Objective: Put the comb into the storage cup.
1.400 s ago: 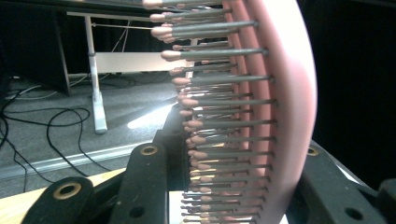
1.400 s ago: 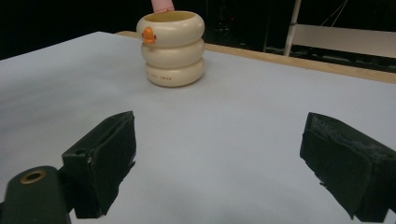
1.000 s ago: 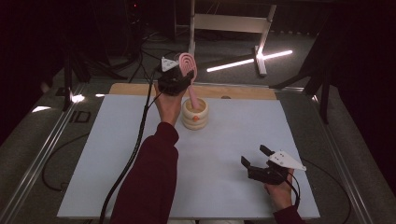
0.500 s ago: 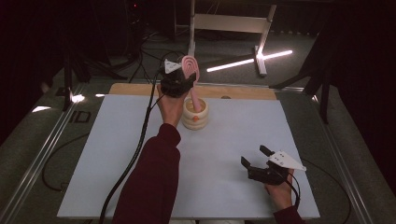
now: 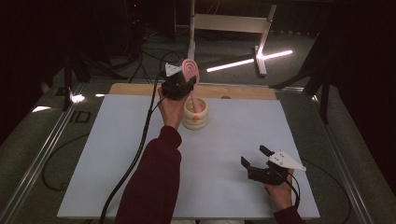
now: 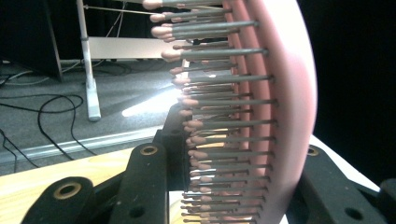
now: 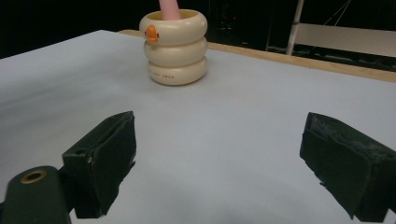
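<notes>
Gripping pink hairbrush (image 5: 191,71) — left tongs (image 5: 183,83) clamped, handle in cup (image 5: 196,115).

Bare mat all around the duck cup (image 5: 195,114); the pink hairbrush (image 5: 191,74) and left gripper (image 5: 180,84) block it from above.

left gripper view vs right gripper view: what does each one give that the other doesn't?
Left gripper view alone: the pink hairbrush up close, its grey pins with pink tips, clamped between the left gripper jaws, and a strip of the wooden board behind.

Right gripper view alone: the cream ringed cup with an orange duck face, standing upright on the pale blue mat, and the right gripper with its jaws wide apart and nothing between them.

Both: the pink brush, whose handle stands in the cup, and the dark room with a white frame behind.
</notes>
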`<action>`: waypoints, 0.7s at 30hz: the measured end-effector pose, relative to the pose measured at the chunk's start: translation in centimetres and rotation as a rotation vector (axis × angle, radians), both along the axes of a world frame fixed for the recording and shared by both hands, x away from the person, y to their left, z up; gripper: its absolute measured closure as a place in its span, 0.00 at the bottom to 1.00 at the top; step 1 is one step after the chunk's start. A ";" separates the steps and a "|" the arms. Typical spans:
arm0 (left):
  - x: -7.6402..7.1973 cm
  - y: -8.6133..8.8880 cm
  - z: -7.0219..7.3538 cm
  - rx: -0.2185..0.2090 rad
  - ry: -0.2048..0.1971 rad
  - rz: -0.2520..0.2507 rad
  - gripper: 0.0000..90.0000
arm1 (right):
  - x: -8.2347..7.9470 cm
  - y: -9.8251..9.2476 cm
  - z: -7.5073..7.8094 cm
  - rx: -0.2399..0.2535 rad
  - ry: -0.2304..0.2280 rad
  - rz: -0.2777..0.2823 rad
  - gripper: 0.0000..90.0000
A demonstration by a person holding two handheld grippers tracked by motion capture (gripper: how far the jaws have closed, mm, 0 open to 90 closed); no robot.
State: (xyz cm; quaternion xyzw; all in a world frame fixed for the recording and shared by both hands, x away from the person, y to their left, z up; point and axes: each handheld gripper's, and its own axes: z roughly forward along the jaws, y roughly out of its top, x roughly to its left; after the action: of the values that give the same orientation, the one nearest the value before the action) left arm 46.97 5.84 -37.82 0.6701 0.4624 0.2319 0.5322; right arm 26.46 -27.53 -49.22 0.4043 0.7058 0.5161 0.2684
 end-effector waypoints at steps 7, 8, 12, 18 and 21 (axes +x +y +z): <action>0.1 -0.1 -0.8 0.005 0.009 -0.004 0.71 | 0.0 0.1 0.0 0.001 0.003 0.003 0.12; 0.1 -0.2 -0.8 0.004 0.008 -0.005 0.71 | 0.0 0.1 0.0 -0.002 0.004 0.001 0.12; 0.1 -0.5 -1.1 0.016 0.009 -0.009 0.71 | -0.1 0.1 0.0 -0.003 0.007 0.004 0.12; 0.2 -0.8 -1.5 0.023 0.016 -0.010 0.71 | -0.1 0.2 0.0 0.000 0.007 0.005 0.12; 0.3 -0.8 -1.7 0.026 0.018 -0.010 0.71 | -0.1 0.2 -0.1 -0.002 0.006 0.006 0.12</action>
State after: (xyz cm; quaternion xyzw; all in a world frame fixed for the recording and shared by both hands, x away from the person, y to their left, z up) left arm 47.23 5.01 -39.49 0.6815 0.4608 0.2290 0.5204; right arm 26.38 -27.37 -49.29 0.4034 0.7083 0.5151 0.2650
